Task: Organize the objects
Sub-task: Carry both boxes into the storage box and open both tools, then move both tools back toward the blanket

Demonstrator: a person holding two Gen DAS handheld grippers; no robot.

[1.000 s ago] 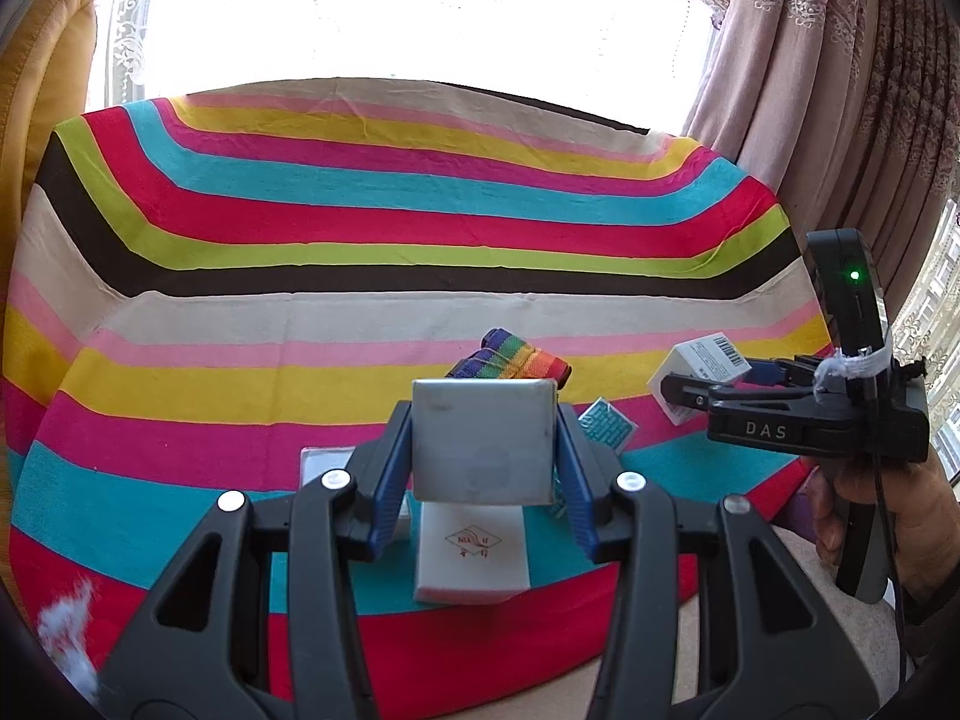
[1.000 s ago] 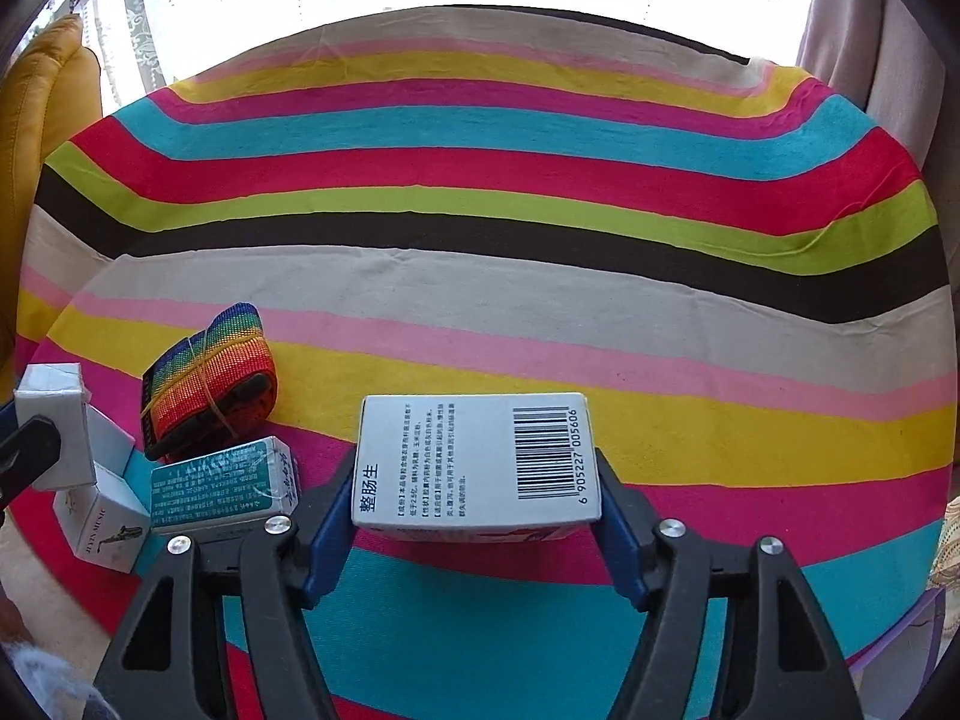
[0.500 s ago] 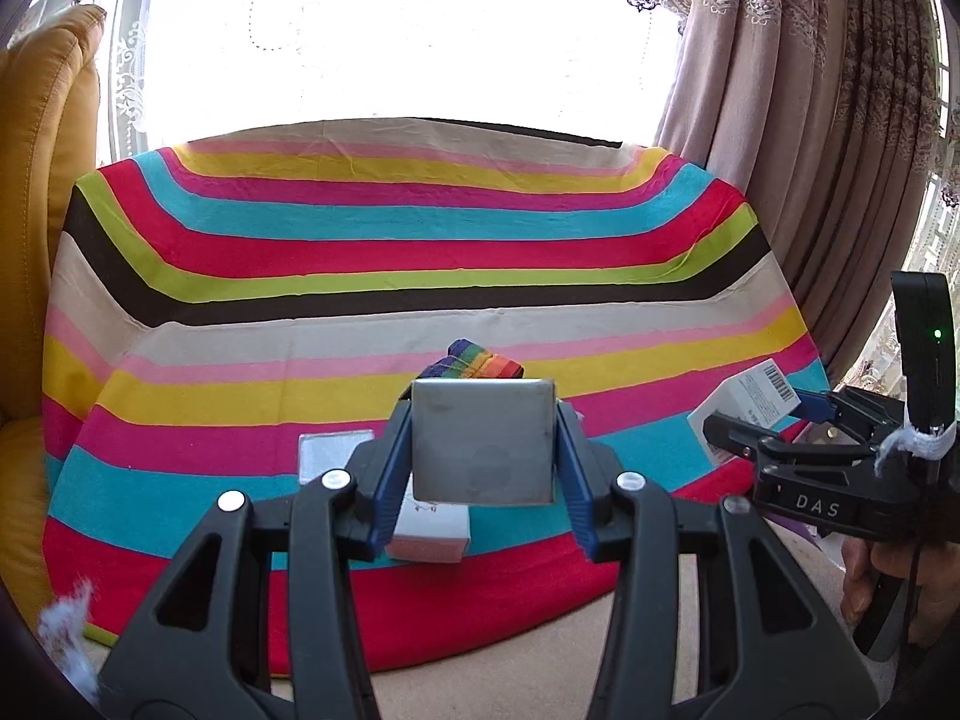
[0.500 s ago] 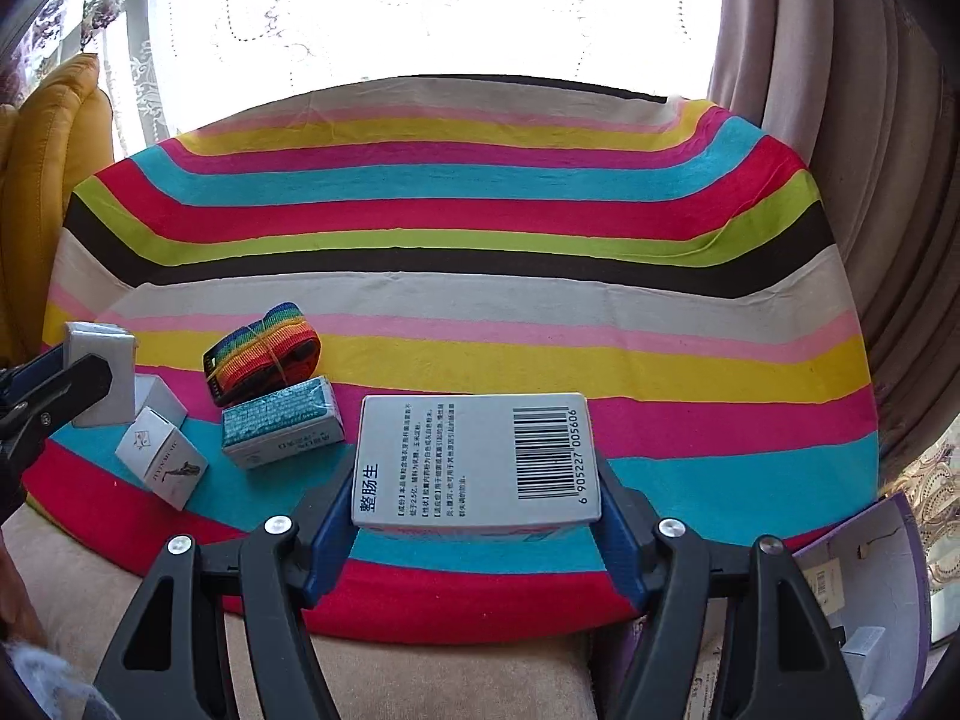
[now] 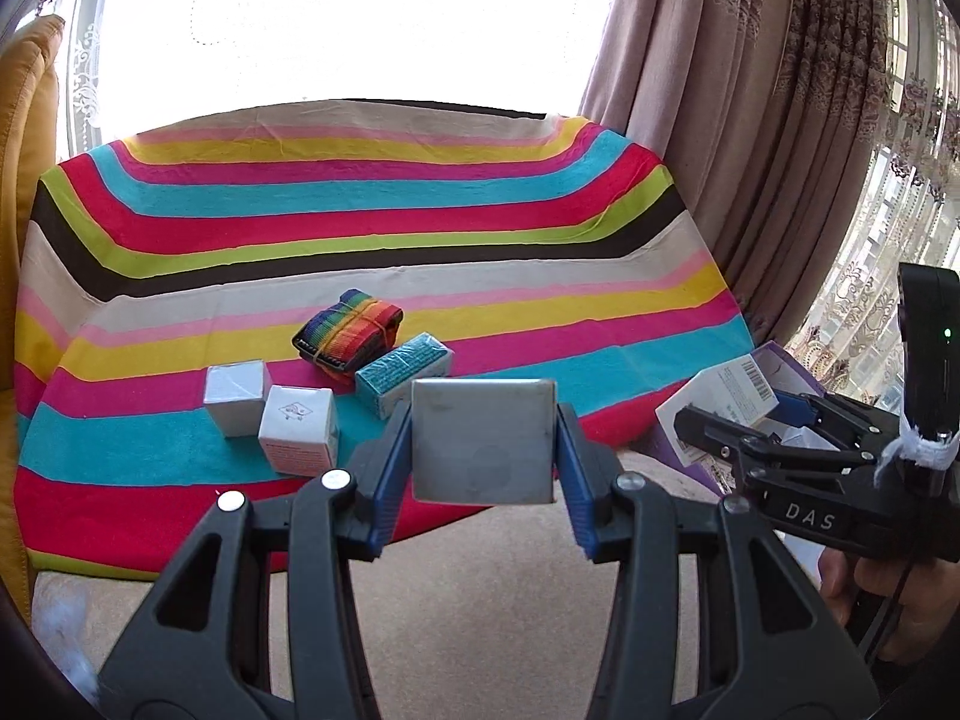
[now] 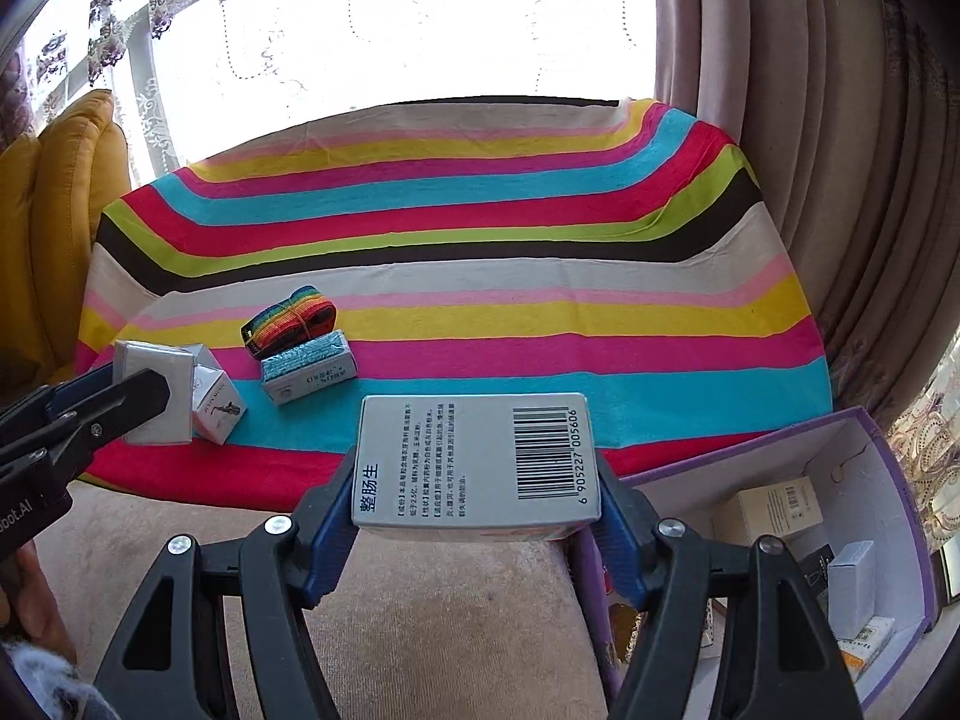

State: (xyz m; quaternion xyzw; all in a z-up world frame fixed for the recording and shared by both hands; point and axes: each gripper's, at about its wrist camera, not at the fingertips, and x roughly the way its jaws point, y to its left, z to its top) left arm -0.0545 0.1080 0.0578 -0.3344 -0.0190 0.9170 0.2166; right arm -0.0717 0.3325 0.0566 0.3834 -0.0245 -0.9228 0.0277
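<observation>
Both tongs have pulled back from the striped cloth (image 5: 372, 228) since a second ago, each carrying its load. The left tongs (image 5: 483, 450) pinch a small grey box (image 5: 482, 441); the right tongs (image 6: 477, 501) pinch a white medicine box (image 6: 474, 459) with a barcode. A purple storage box (image 6: 888, 480) with cartons inside has come into view at the right, so both loads are probably headed there. A rainbow strap roll (image 5: 348, 339), a teal box (image 5: 402, 373) and two white cubes (image 5: 297, 432) remain on the cloth.
</observation>
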